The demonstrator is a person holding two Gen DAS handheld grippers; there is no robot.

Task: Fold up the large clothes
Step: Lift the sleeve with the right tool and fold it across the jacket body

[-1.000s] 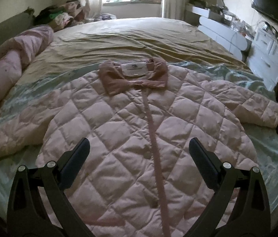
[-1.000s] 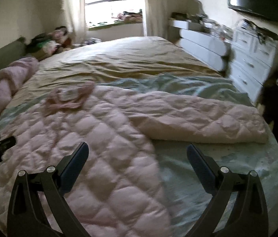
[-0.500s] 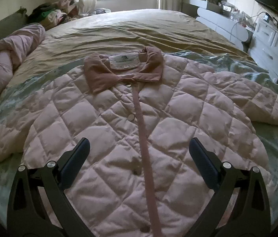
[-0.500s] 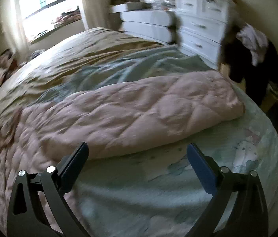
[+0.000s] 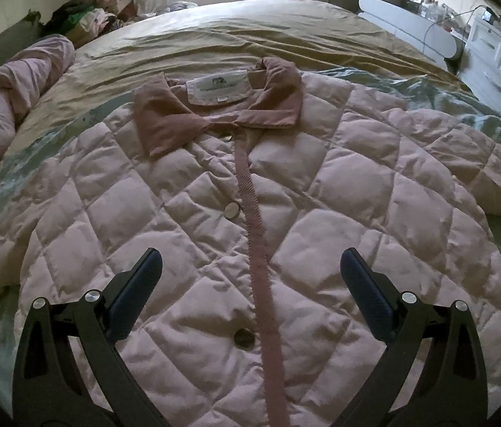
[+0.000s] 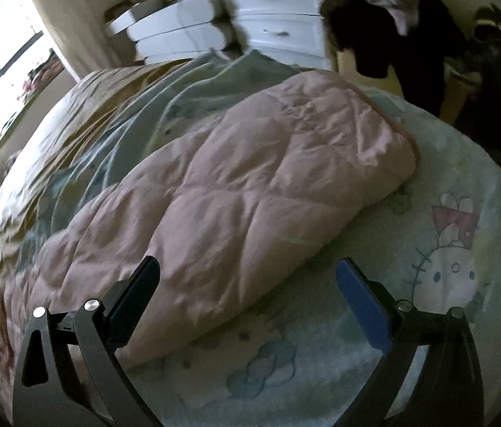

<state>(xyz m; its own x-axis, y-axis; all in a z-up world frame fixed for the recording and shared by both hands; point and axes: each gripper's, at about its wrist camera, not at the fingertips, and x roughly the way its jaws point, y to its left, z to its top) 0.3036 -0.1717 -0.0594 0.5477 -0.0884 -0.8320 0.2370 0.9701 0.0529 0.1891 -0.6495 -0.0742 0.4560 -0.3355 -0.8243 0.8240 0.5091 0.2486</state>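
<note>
A pale pink quilted jacket point(image 5: 339, 192) lies face up and buttoned on the bed, its darker pink collar point(image 5: 214, 114) at the far end. My left gripper point(image 5: 250, 267) hovers open above the jacket's lower front, straddling the button placket. In the right wrist view the jacket's right sleeve point(image 6: 250, 192) stretches out to the upper right, cuff near the bed edge. My right gripper point(image 6: 246, 274) is open just above the sleeve's near edge, with its left finger over the fabric and its right finger over the sheet.
A light green cartoon-print sheet point(image 6: 446, 267) covers the near part of the bed, a tan sheet point(image 5: 250, 35) the far part. A rolled pink quilt point(image 5: 8, 96) lies at the left. White drawers point(image 6: 278, 25) and hanging dark clothes point(image 6: 392, 35) stand beyond the right edge.
My left gripper has moved forward over the jacket toward the collar. My right gripper has swung right and closer onto the outstretched sleeve. Both stay open.
</note>
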